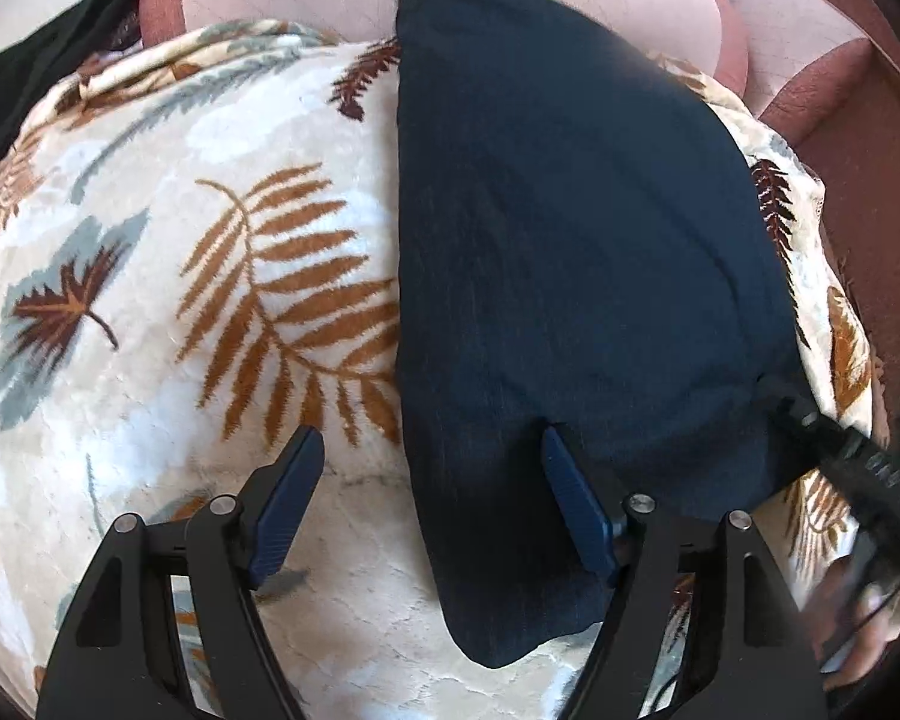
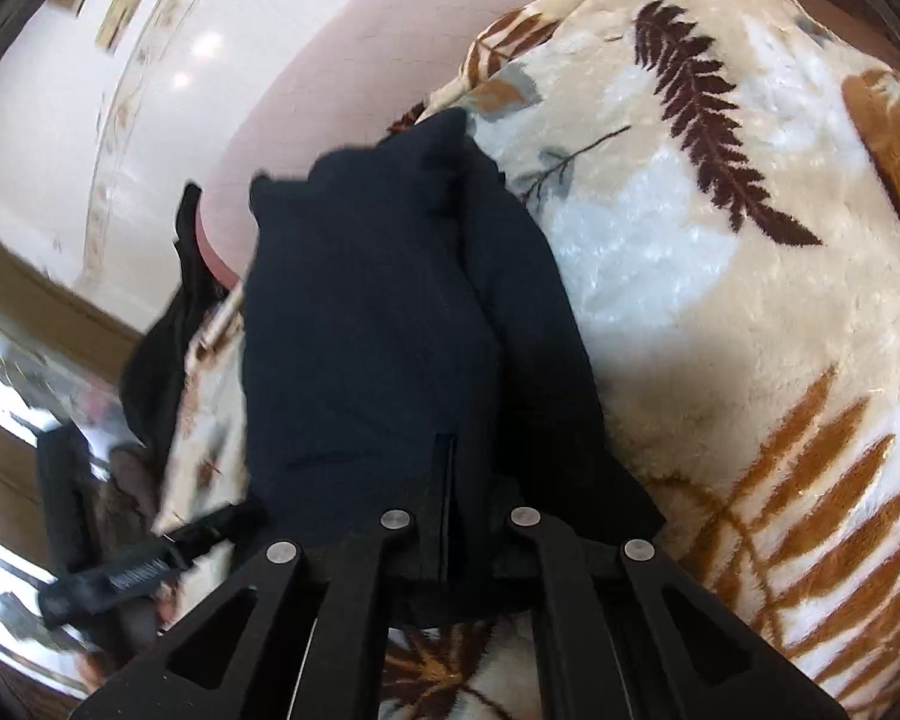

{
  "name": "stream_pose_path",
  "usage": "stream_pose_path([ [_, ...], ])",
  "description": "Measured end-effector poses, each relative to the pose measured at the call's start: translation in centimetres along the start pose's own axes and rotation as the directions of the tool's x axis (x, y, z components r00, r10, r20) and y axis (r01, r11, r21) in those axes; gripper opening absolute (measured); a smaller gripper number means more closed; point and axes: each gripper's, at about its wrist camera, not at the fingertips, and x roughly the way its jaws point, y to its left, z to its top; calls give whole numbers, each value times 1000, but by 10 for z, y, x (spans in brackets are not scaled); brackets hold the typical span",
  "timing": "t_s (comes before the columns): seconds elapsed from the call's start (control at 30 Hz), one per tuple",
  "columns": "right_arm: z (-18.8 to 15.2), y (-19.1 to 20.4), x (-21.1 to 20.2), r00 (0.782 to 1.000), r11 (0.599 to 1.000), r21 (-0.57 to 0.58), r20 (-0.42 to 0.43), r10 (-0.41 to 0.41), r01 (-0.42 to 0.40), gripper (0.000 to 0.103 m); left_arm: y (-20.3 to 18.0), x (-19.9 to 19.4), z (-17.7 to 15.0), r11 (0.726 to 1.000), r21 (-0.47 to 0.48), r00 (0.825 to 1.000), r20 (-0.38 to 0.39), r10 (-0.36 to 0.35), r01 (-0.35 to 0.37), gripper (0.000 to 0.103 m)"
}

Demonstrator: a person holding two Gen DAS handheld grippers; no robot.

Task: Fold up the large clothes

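While the dark navy folded fabric garment (image 1: 570, 252) lies lengthwise on the cream plush blanket with brown and orange leaf print (image 1: 150, 276), the left gripper (image 1: 429, 498) hovers over its near end with fingers spread wide, holding nothing. The right gripper (image 2: 447, 480) has its fingers closed tight on the garment's (image 2: 366, 330) edge, the cloth bunched between them.

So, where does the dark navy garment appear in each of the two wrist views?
Left wrist view: the dark navy garment runs from top centre down to bottom centre, right of the middle, over the leaf-print blanket; the open left gripper straddles its left edge.
Right wrist view: the garment fills the centre, pinched in the shut right gripper.
Shared landmark: the leaf-print blanket under it.
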Motion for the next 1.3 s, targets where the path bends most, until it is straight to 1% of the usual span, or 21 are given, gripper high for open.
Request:
stream_pose_path([
  [0.1, 14, 17, -21, 995, 999, 1, 87, -48, 48, 23, -1, -1, 2, 1000, 10, 1000, 3, 10, -10, 75],
  [0.23, 40, 54, -39, 975, 995, -89, 213, 68, -50, 29, 7, -9, 17, 999, -26, 999, 28, -33, 33, 75],
  [0.43, 76, 90, -5, 972, 983, -170, 208, 107, -71, 29, 27, -7, 66, 983, -149, 993, 75, -94, 104, 75],
  [0.5, 86, 88, 26, 984, 988, -150, 169, 58, -32, 29, 31, 7, 76, 977, -183, 993, 63, -103, 113, 75],
  [0.57, 87, 76, 57, 989, 984, -144, 119, -88, 105, 25, 31, 28, 81, 975, -200, 995, 19, -96, 98, 76],
  [0.6, 86, 62, 87, 974, 960, -161, 38, -225, 228, 15, 31, 42, 81, 972, -211, 994, -11, -112, 107, 77],
  [0.63, 83, 52, 98, 961, 947, -168, 4, -276, 273, 2, 33, 51, 80, 966, -225, 990, -30, -137, 127, 80],
  [0.77, 84, 40, 65, 981, 978, -94, 75, -178, 185, 2, 50, 48, 78, 942, -245, 971, -16, -240, 229, 79],
  [0.8, 84, 35, 50, 984, 985, -68, 97, -152, 159, 9, 55, 46, 77, 935, -250, 965, -11, -261, 251, 79],
  [0.87, 86, 18, 24, 987, 994, -5, 122, -108, 110, 42, 69, 45, 74, 903, -282, 941, -1, -338, 324, 79],
  [0.9, 86, 8, 14, 989, 997, 25, 124, -76, 73, 79, 75, 47, 73, 882, -303, 926, -1, -378, 360, 79],
  [0.93, 87, 2, 11, 989, 997, 47, 131, -64, 59, 94, 79, 51, 72, 864, -323, 912, -5, -410, 387, 79],
  [1.0, 86, -23, 6, 992, 994, 111, 122, -25, 11, 94, 83, 60, 69, 825, -368, 883, -18, -468, 430, 79],
  [1.03, 86, -28, 10, 995, 990, 138, 100, 3, -17, 94, 81, 61, 69, 817, -372, 878, -12, -478, 440, 80],
  [1.1, 80, -41, 30, 992, 969, 212, 8, 127, -126, 94, 71, 60, 70, 818, -346, 870, -11, -493, 459, 82],
  [1.13, 79, -40, 34, 990, 968, 209, 1, 142, -139, 95, 65, 61, 71, 810, -341, 858, -19, -513, 477, 82],
  [1.17, 80, -31, 37, 988, 974, 167, 12, 152, -152, 95, 58, 63, 70, 794, -338, 836, -36, -547, 505, 82],
  [1.2, 81, -24, 41, 978, 967, 148, -7, 208, -205, 95, 47, 67, 70, 789, -330, 822, -62, -566, 518, 83],
  [1.23, 80, -18, 48, 967, 959, 148, -37, 251, -243, 96, 42, 67, 70, 803, -316, 832, -68, -550, 505, 86],
  [1.27, 81, -9, 55, 966, 962, 130, -70, 249, -238, 96, 36, 66, 71, 823, -295, 848, -71, -525, 485, 87],
  [1.3, 81, 1, 60, 977, 979, 81, -90, 194, -187, 97, 32, 66, 73, 834, -286, 858, -69, -509, 472, 87],
])
